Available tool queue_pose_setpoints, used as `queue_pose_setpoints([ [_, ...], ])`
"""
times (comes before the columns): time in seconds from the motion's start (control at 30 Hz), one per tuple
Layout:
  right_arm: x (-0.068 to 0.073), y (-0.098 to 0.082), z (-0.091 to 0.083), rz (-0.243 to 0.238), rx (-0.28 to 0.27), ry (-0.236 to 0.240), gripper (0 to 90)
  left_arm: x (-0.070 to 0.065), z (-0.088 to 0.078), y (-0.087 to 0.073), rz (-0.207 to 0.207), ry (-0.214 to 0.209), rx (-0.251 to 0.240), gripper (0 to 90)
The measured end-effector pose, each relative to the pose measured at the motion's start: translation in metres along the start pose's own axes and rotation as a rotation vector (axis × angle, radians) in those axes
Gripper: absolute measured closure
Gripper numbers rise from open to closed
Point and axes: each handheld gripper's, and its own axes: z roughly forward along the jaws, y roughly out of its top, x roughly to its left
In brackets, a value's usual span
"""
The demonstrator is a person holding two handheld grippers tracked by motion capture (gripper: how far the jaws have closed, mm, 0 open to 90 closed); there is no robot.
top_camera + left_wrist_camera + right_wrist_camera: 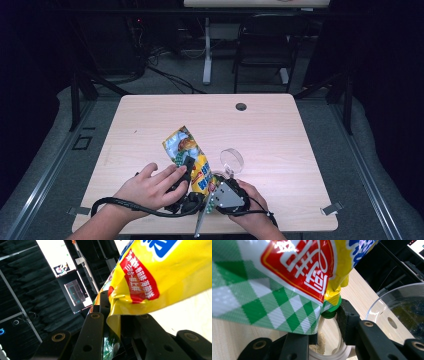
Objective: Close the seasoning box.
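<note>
A yellow pouch (186, 149) with a green check bottom lies tilted over the table's near middle. My left gripper (190, 169) is shut on its side. In the left gripper view the yellow foil (162, 277) is pinched between the black jaws of the left gripper (115, 312). In the right gripper view the pouch (274, 277) hangs with its green spout (332, 311) pointing down over a small clear jar (329, 350) that holds beige grains. My right gripper (328, 327) is shut on that jar; in the high view the right gripper (220, 186) sits under the pouch's lower end.
A clear round bowl (231, 160) stands just behind the right gripper and rises at the right of the right gripper view as the bowl (397, 312). The wooden table (280, 130) has a cable hole (241, 106) at the back. A chair (262, 45) stands beyond it.
</note>
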Motion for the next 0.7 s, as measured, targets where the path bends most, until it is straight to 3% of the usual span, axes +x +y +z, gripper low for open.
queue_pose_setpoints([
  [0.47, 0.0, -0.0003, 0.0006, 0.005, 0.004, 0.003, 71.7, 0.0003, -0.0013, -0.0003, -0.017, -0.005, -0.009, 84.6],
  [0.53, 0.0016, -0.0011, 0.0023, 0.024, -0.018, 0.004, 71.7, 0.0001, -0.0015, -0.0002, -0.024, -0.005, -0.012, 84.6],
  [0.57, 0.0002, -0.0003, 0.0007, 0.006, 0.004, 0.004, 71.7, 0.0005, -0.0017, 0.0001, -0.023, -0.006, -0.011, 84.6],
  [0.7, -0.0001, -0.0006, 0.0006, 0.01, 0.002, 0.006, 71.7, 0.0008, -0.0023, 0.0003, -0.031, -0.002, -0.016, 84.6],
])
